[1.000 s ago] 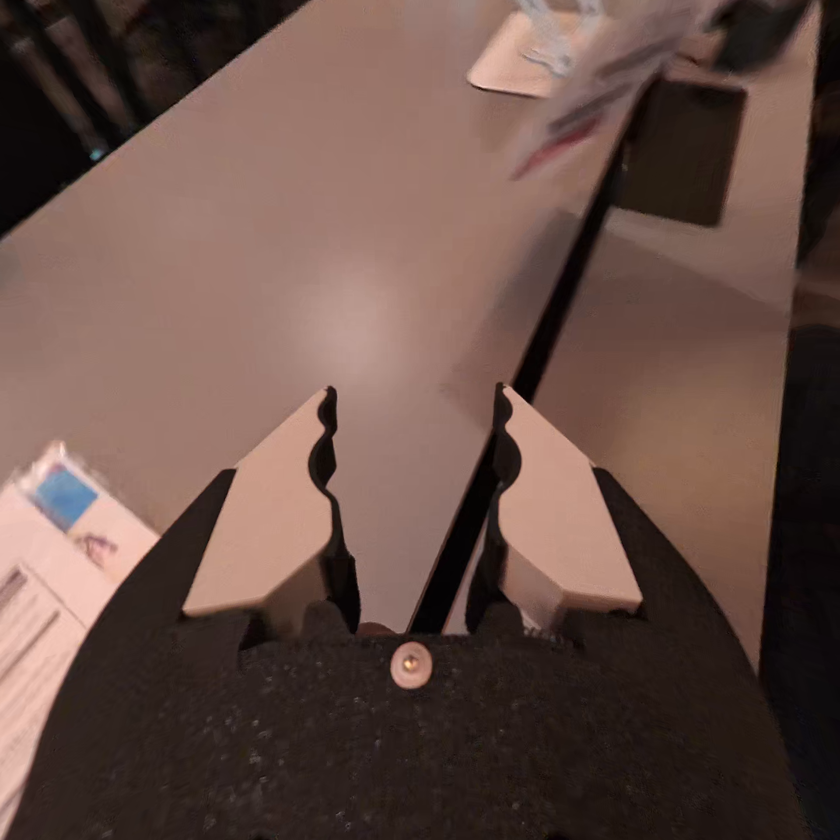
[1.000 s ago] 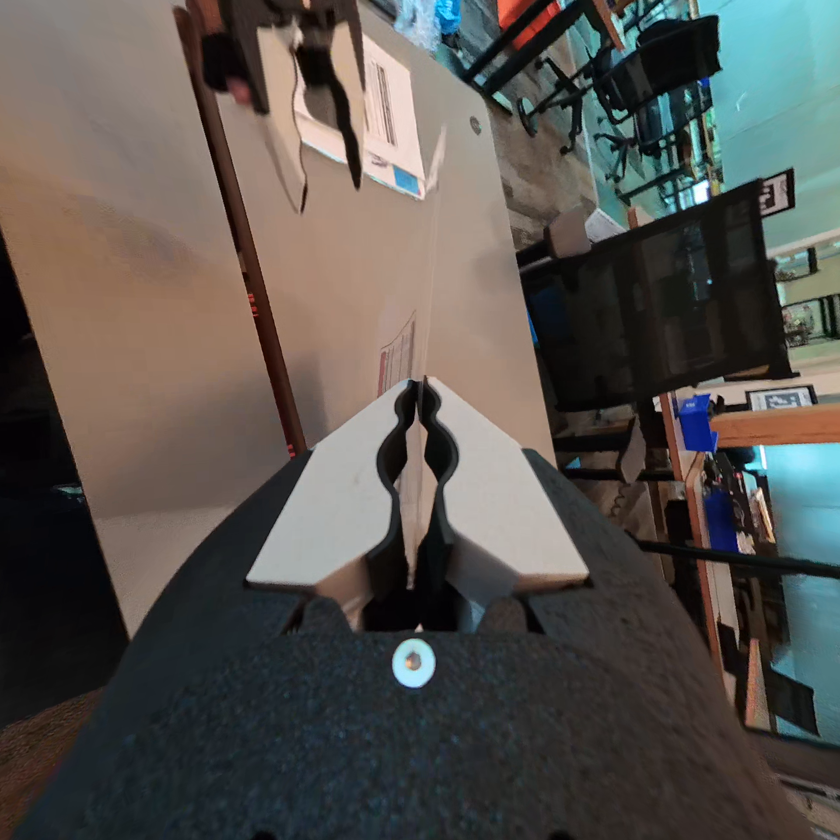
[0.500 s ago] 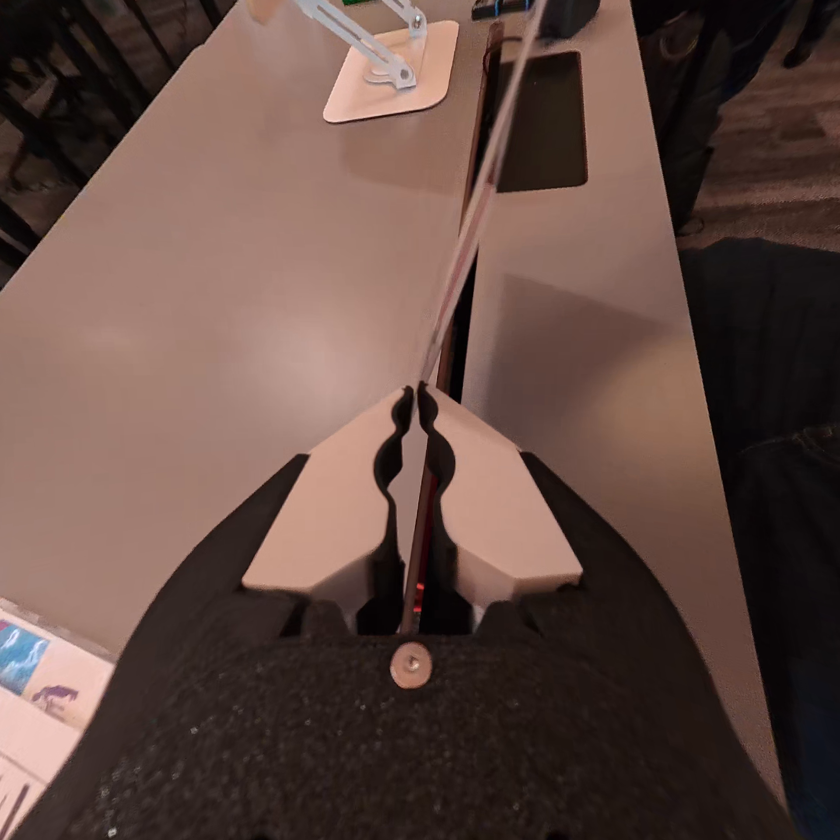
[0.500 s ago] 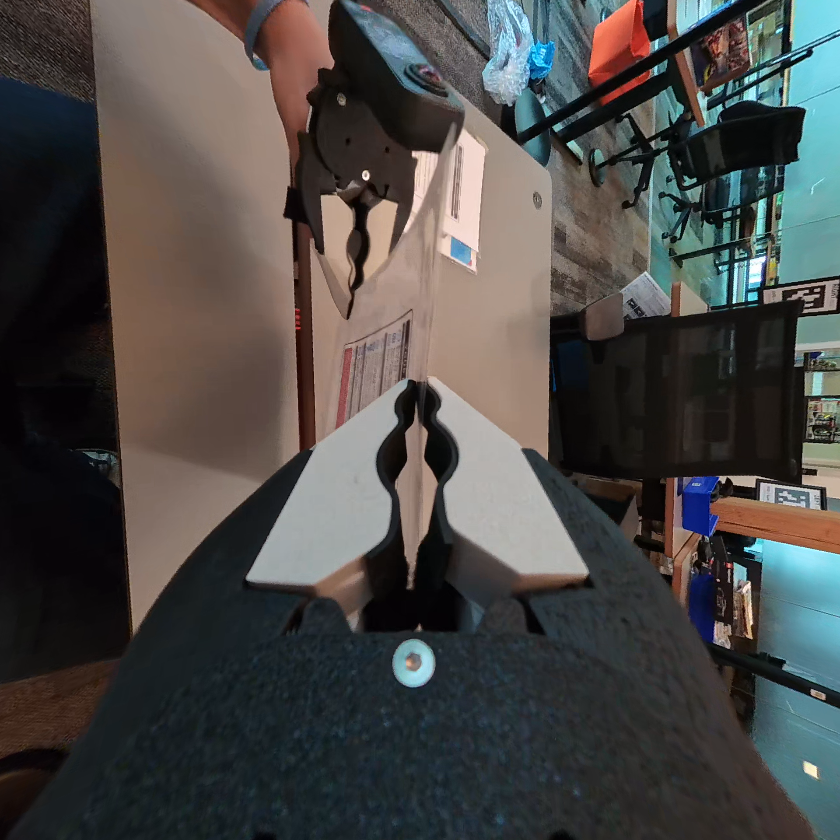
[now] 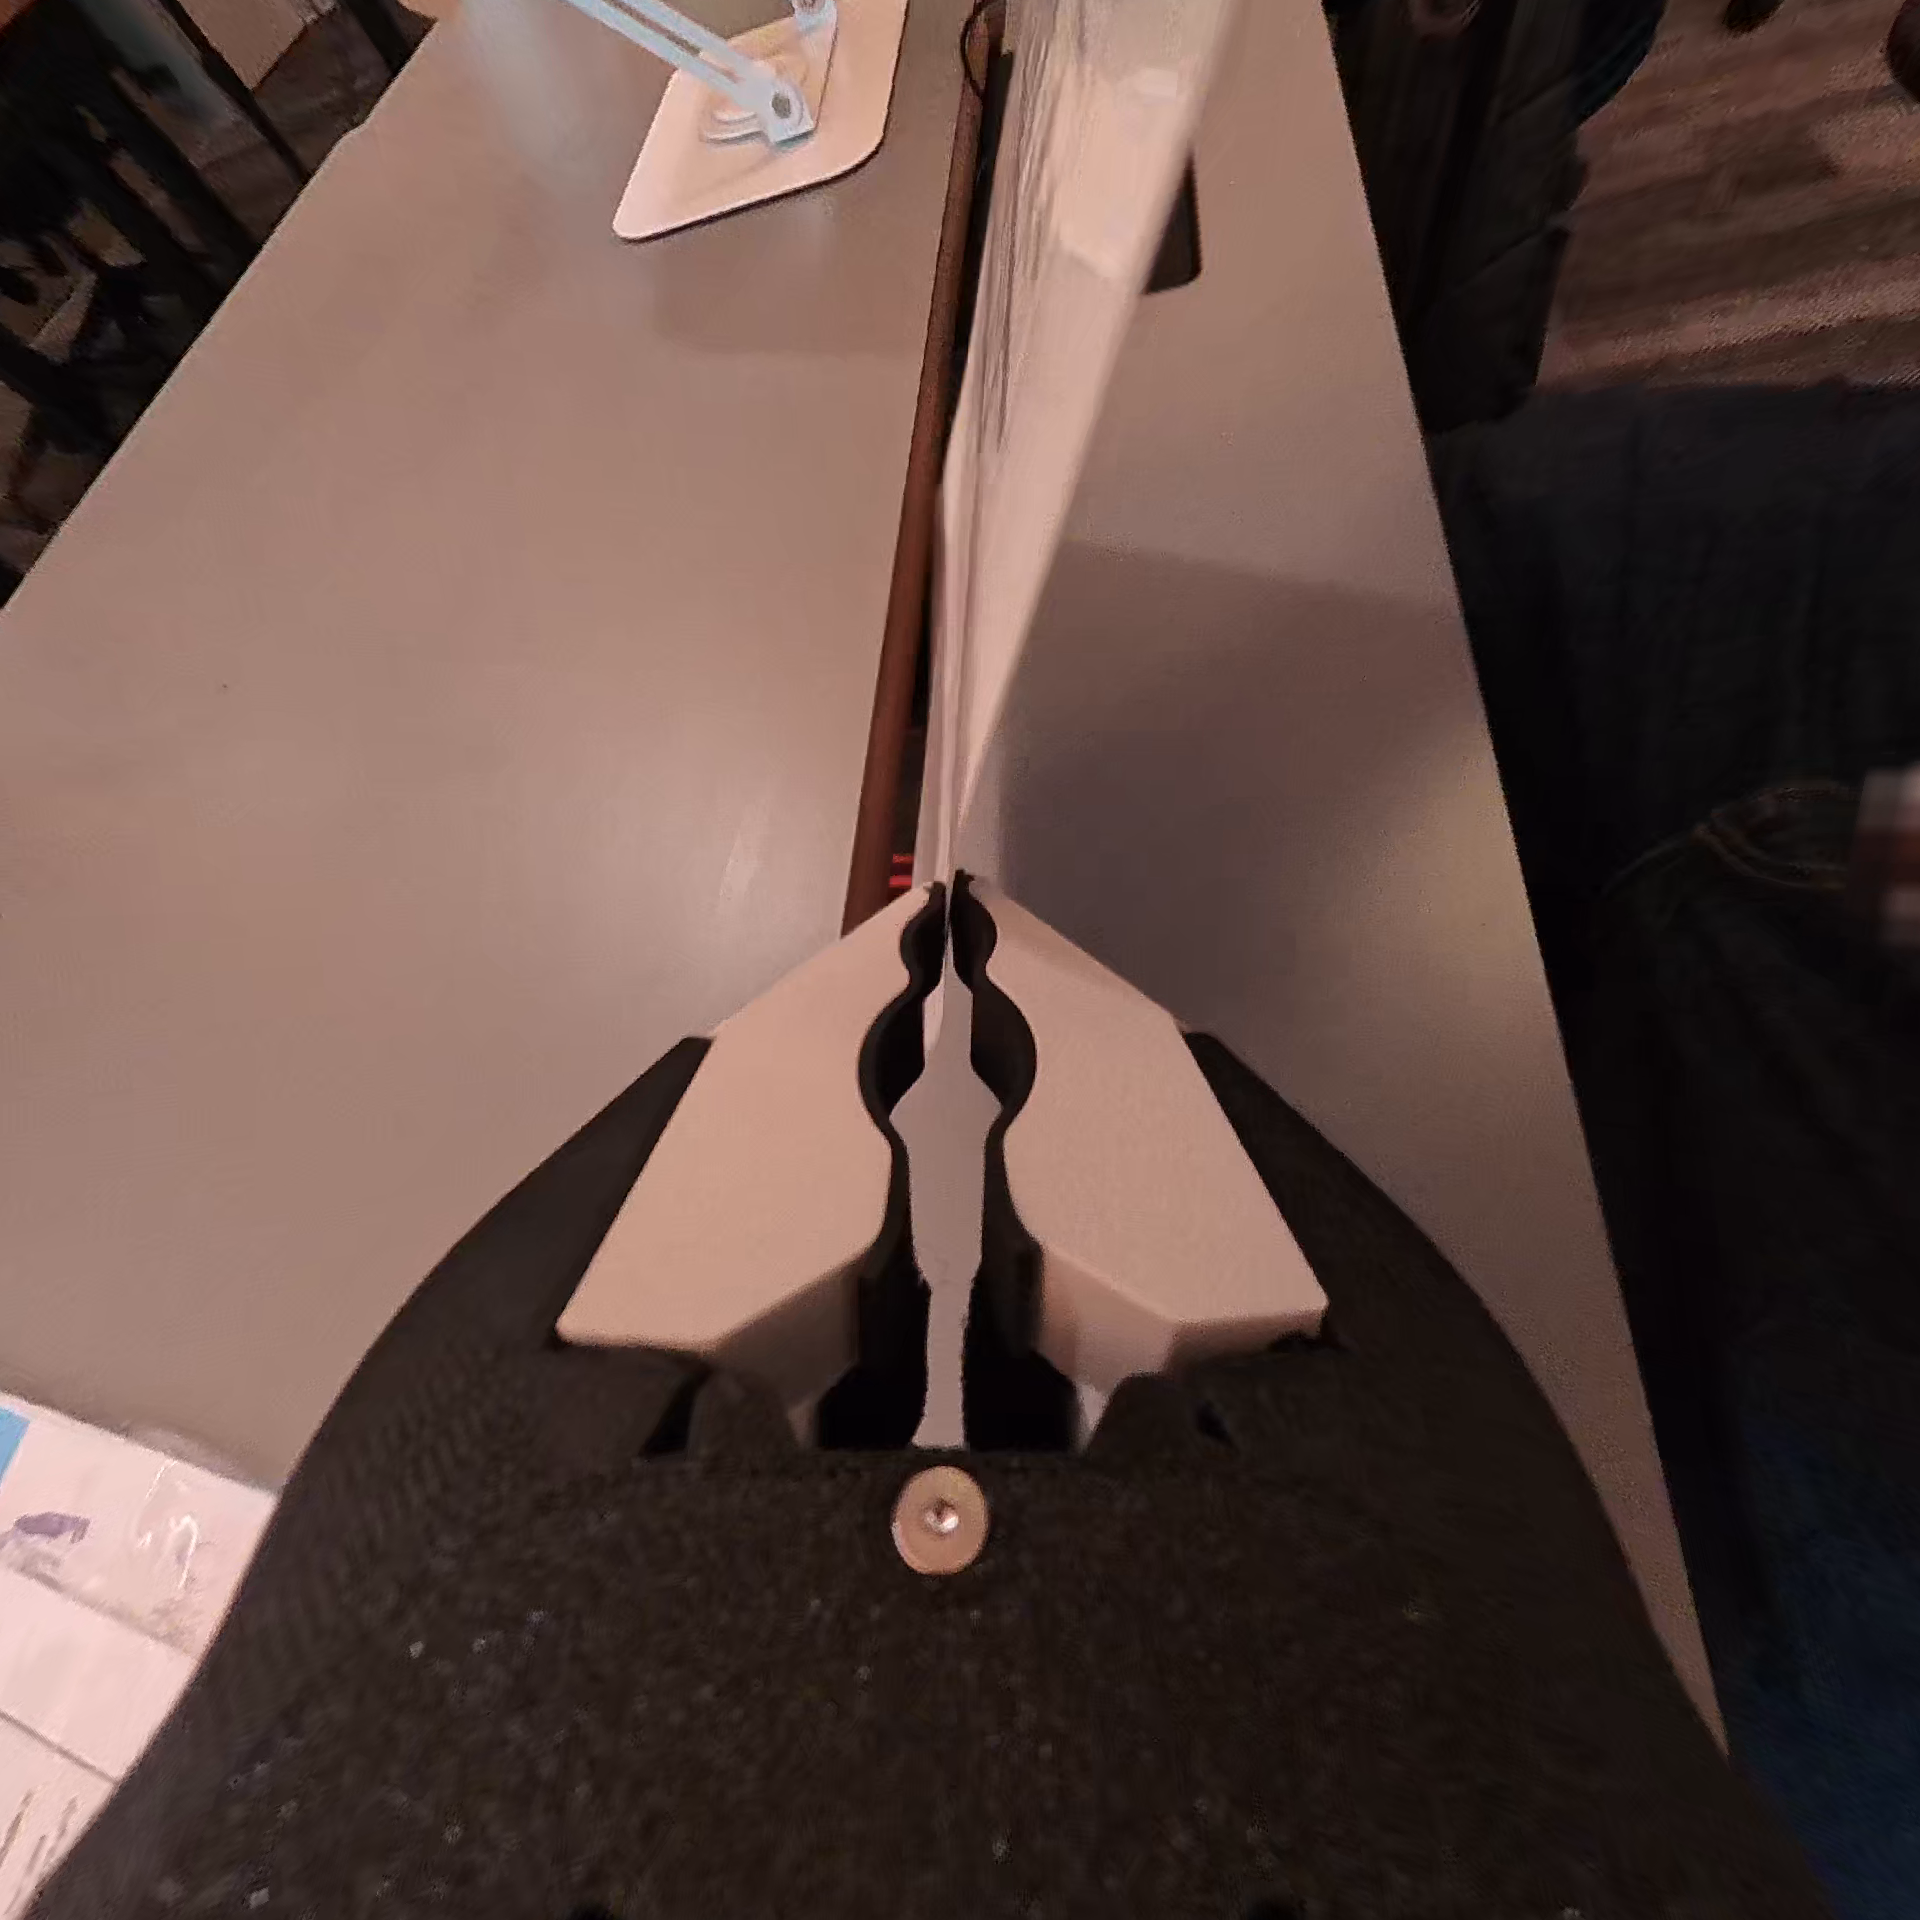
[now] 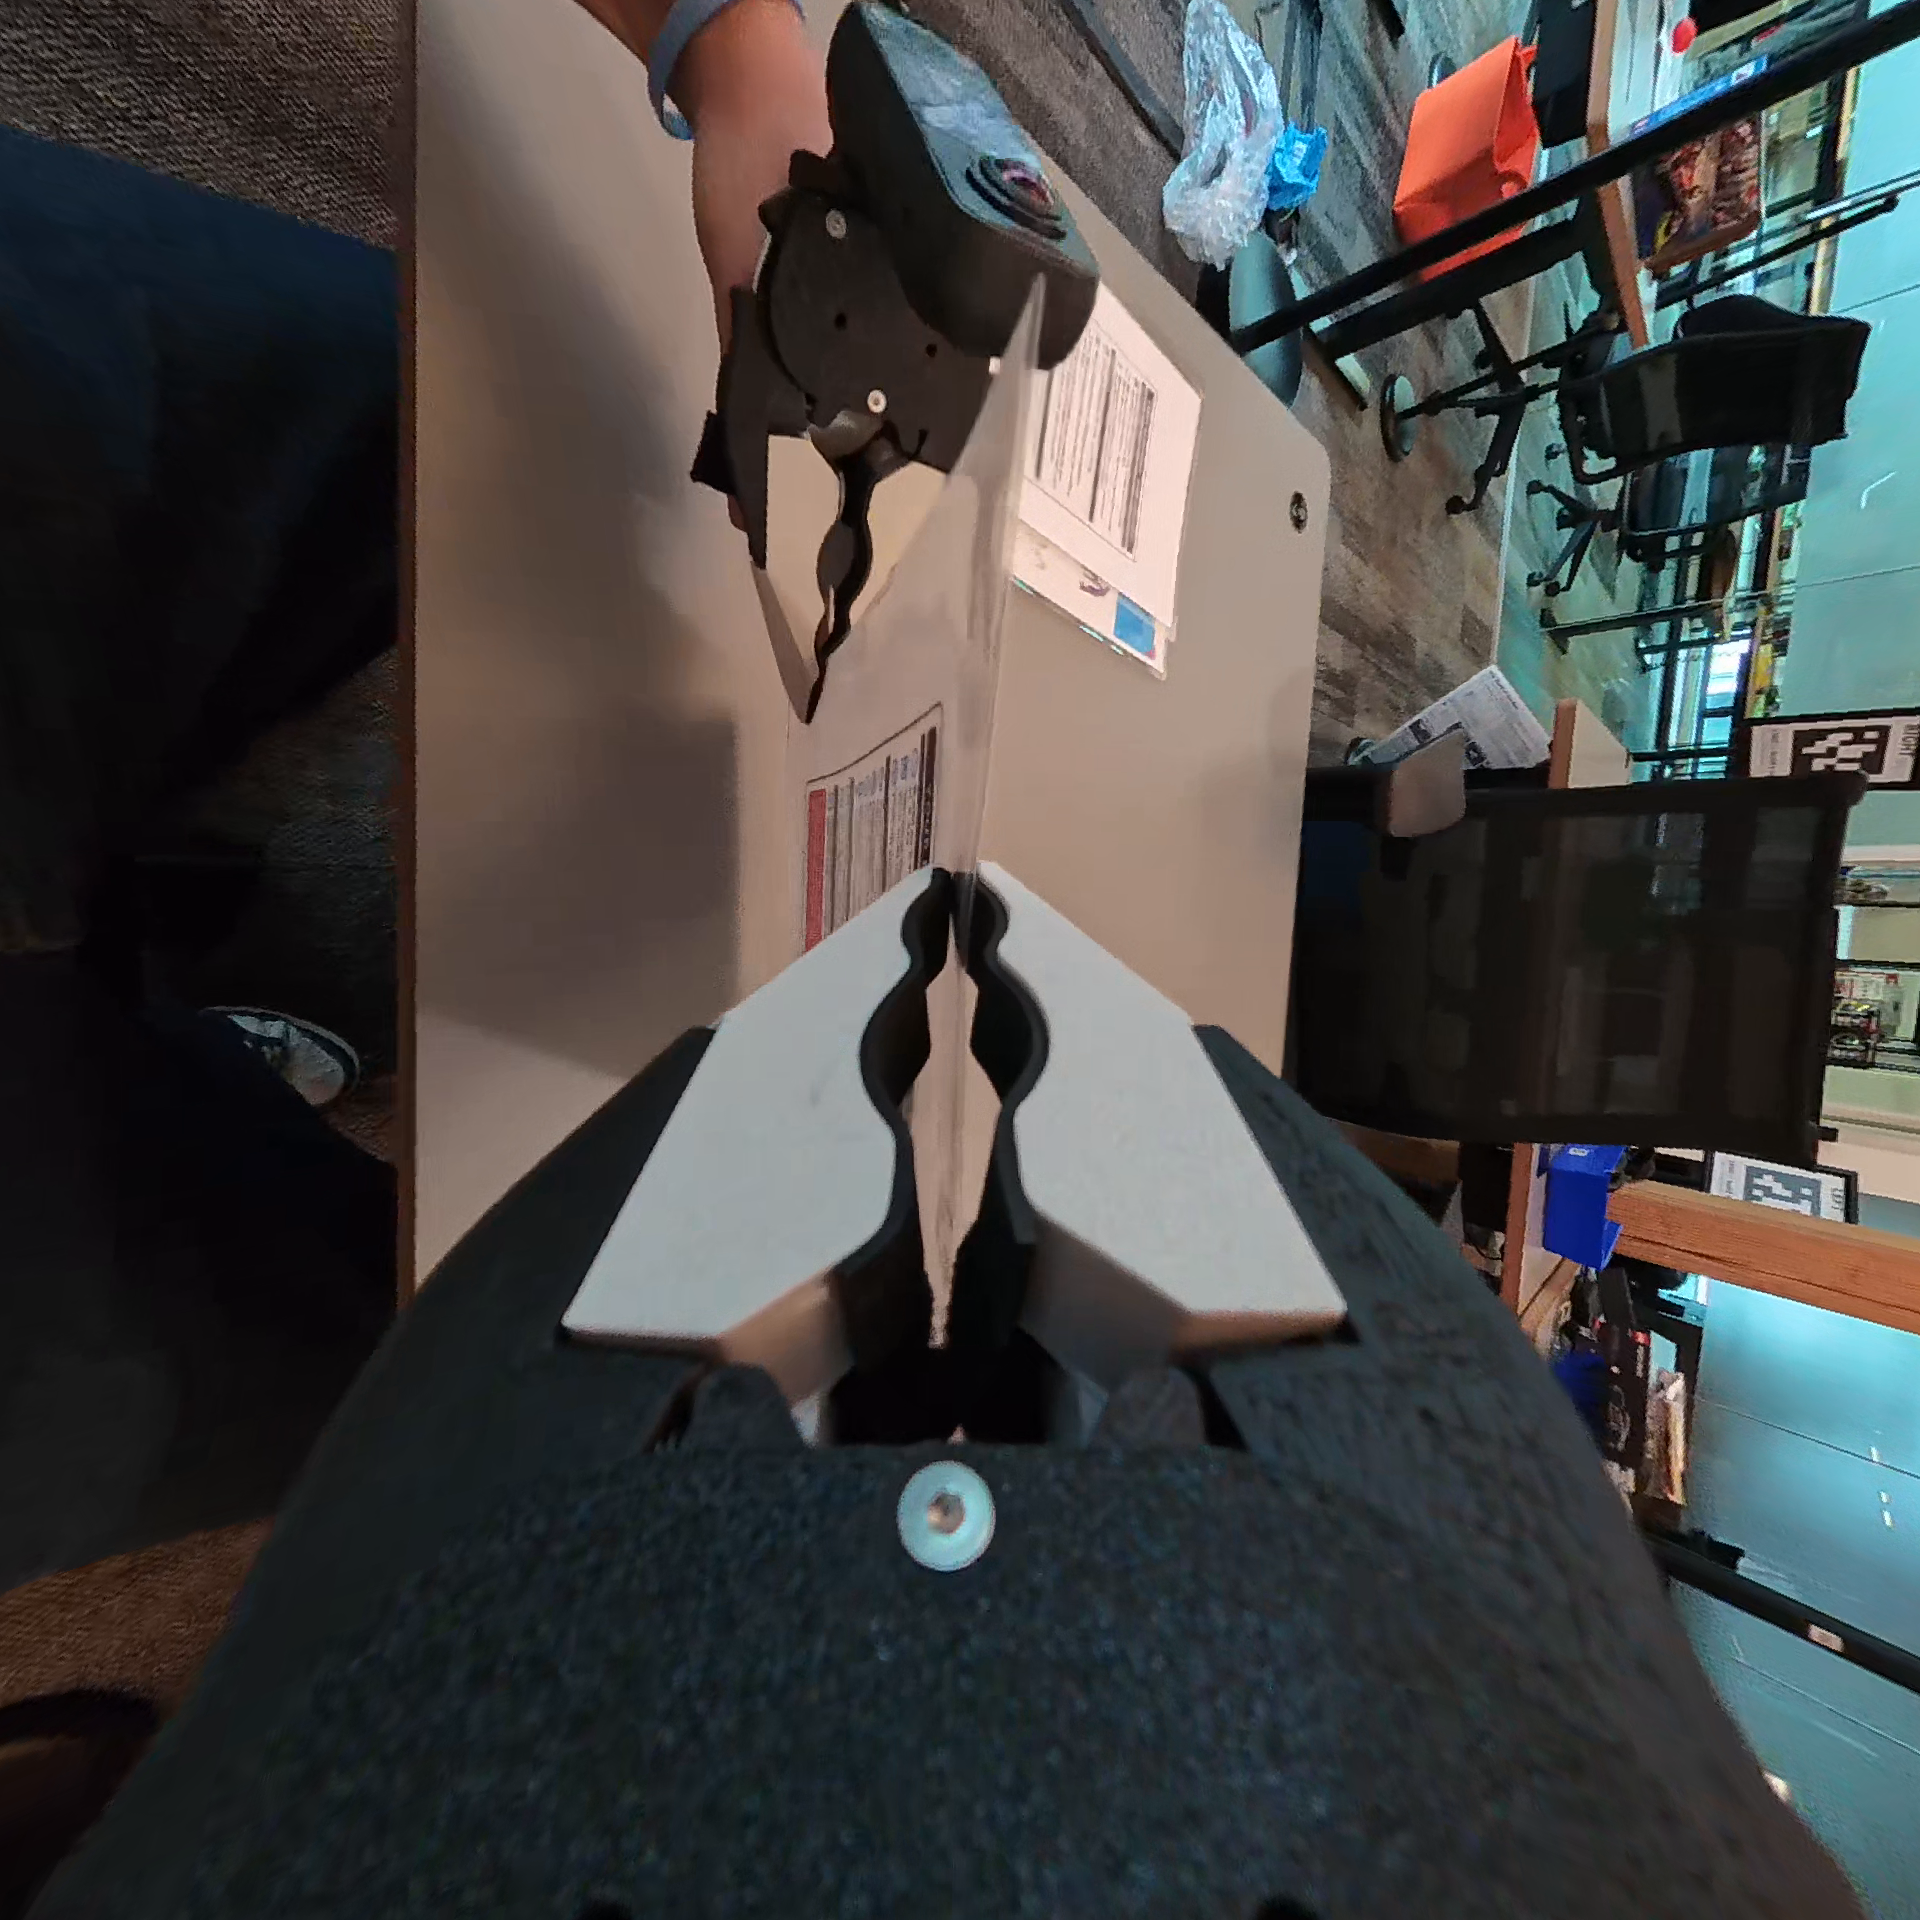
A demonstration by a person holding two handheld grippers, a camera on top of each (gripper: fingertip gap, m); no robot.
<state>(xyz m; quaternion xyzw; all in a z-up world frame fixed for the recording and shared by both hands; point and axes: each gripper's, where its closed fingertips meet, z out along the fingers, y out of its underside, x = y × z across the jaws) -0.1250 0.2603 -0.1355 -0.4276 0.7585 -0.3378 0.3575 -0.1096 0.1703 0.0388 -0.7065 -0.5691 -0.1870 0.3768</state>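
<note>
Thin clear plastic sleeve (image 6: 971, 665) with a printed sheet inside, red band along one side of the print. Held in the air above the grey table (image 6: 582, 582), edge-on to both cameras, sheet standing roughly vertical. Right gripper (image 6: 953, 883) is clamped on one edge, left gripper (image 6: 816, 696) clamped on the opposite edge; sleeve spans taut between them. In the left wrist view the sleeve (image 5: 1049, 343) runs straight out from the left gripper's (image 5: 949, 891) closed tips, over the table's dark centre seam (image 5: 914, 540), motion-blurred.
</note>
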